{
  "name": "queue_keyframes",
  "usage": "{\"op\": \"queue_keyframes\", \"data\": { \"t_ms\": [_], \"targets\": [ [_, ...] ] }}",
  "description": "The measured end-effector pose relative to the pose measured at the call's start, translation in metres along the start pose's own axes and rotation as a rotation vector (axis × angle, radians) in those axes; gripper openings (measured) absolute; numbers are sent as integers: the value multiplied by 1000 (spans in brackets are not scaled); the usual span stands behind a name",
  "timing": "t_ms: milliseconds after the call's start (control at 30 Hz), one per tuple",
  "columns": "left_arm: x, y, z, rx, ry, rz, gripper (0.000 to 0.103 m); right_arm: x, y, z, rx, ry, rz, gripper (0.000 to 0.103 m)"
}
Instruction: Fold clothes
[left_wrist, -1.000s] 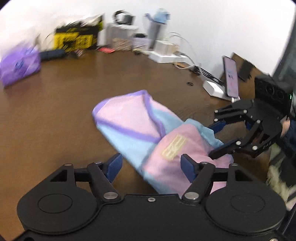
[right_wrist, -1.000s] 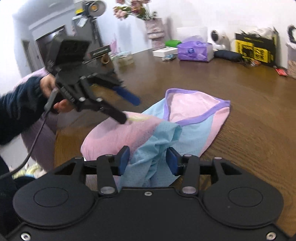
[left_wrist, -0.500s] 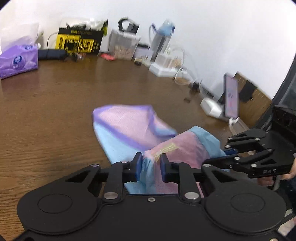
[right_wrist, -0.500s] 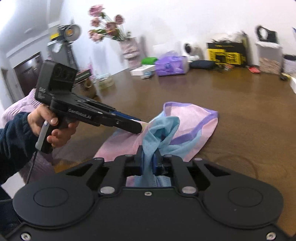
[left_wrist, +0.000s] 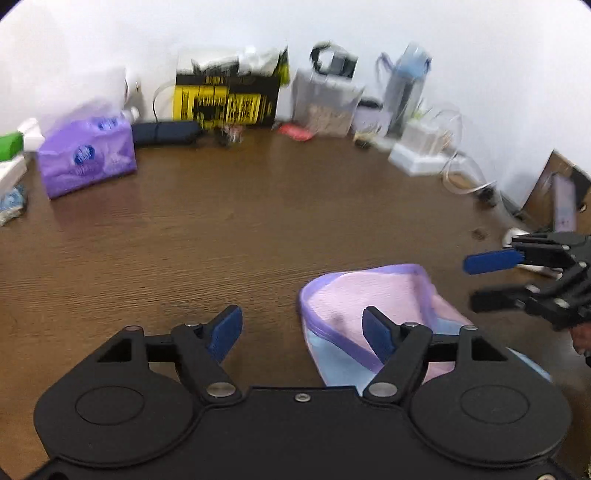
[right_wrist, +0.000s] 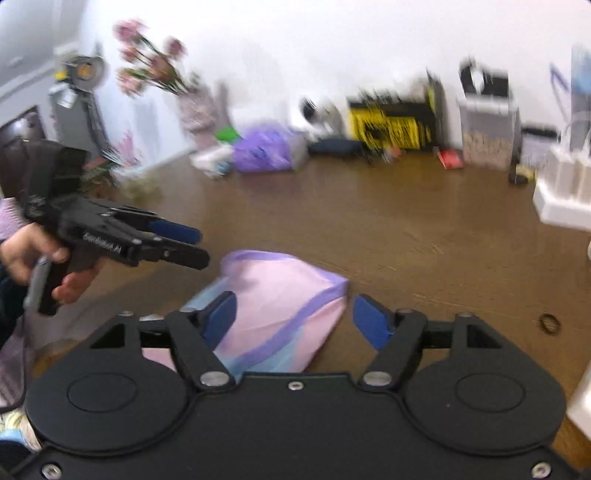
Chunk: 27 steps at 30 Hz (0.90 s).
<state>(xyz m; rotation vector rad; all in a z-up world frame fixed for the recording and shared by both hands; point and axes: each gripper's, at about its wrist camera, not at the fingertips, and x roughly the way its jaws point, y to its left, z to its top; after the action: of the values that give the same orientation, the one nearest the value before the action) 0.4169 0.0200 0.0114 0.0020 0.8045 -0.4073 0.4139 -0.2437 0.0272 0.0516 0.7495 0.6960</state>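
A small pink and light-blue garment with purple trim lies folded over on the brown wooden table; it also shows in the right wrist view. My left gripper is open and empty, above the garment's left edge. My right gripper is open and empty, just over the garment. The right gripper shows at the right of the left wrist view, the left gripper at the left of the right wrist view.
A purple tissue pack, a yellow-black box, a clear container, a water bottle and a white power strip line the far wall. A phone on a stand is at right. A vase of flowers stands far left.
Both grippers were shut on the garment half a second ago; now both have opened and let it go. The garment lies flatter, folded over, and both views have swung toward the far wall.
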Motion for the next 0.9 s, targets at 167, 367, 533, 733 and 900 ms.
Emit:
{"op": "queue_keyframes", "data": {
  "t_ms": [167,367,533,733,900],
  "targets": [
    [7,-5,0,15,-13,-26,59,30,7,-1,-82,63,-44,35],
    [11,0,1,24,-17,-16,6,23,0,-4,-151,26,-141,25],
    [13,-3,3,21,-22,-2,6,16,-3,-3,-109,9,-201,45],
    [13,-4,3,31,-27,-1,6,38,25,-7,-201,78,-198,41],
    [7,-7,-2,33,-28,-4,2,29,25,-13,-234,39,-279,7]
  ]
}}
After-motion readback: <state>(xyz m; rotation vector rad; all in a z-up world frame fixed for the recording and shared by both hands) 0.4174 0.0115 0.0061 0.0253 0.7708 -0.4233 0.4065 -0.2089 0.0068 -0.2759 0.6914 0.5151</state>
